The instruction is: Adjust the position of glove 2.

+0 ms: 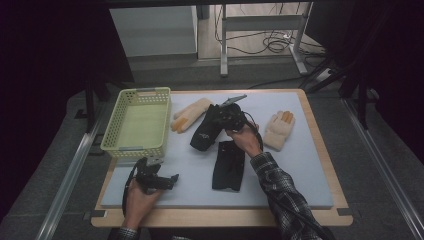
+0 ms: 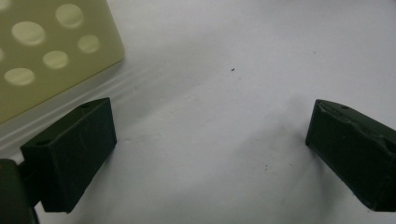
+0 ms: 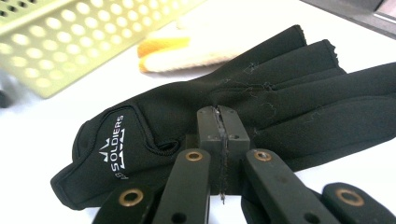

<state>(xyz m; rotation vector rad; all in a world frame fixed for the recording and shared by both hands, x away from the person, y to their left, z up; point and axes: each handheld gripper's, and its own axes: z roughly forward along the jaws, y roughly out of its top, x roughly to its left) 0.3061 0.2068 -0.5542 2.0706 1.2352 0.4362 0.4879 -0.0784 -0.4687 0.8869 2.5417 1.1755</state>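
While the right gripper (image 1: 231, 119) sits over the middle of the tabletop (image 1: 300, 170), its body and the hand behind it hide part of the black glove (image 1: 204, 132) beneath, so from above I cannot tell where the jaws meet the cloth. Its own camera settles that: the jaws are pressed together with a thin fold of that glove (image 3: 196, 116) pinched between them, the white lettering on the cuff readable. Behind it a cream glove (image 3: 187, 49) with orange fingertips lies blurred, cut off by the black one, and the basket (image 3: 70, 42) is out of focus at the top left.

From above, the left gripper (image 1: 162, 180) rests near the tabletop's front edge, just below the basket (image 1: 136, 145). Its camera shows jaws standing wide apart with nothing between them, bare white surface under them and a corner of the basket (image 2: 46, 51) at the upper left.

Counting from above: two black gloves, the second (image 1: 229, 167) lying flat below the right hand; two cream gloves, one (image 1: 190, 115) beside the basket, the other (image 1: 279, 129) to the right; one pale green basket.
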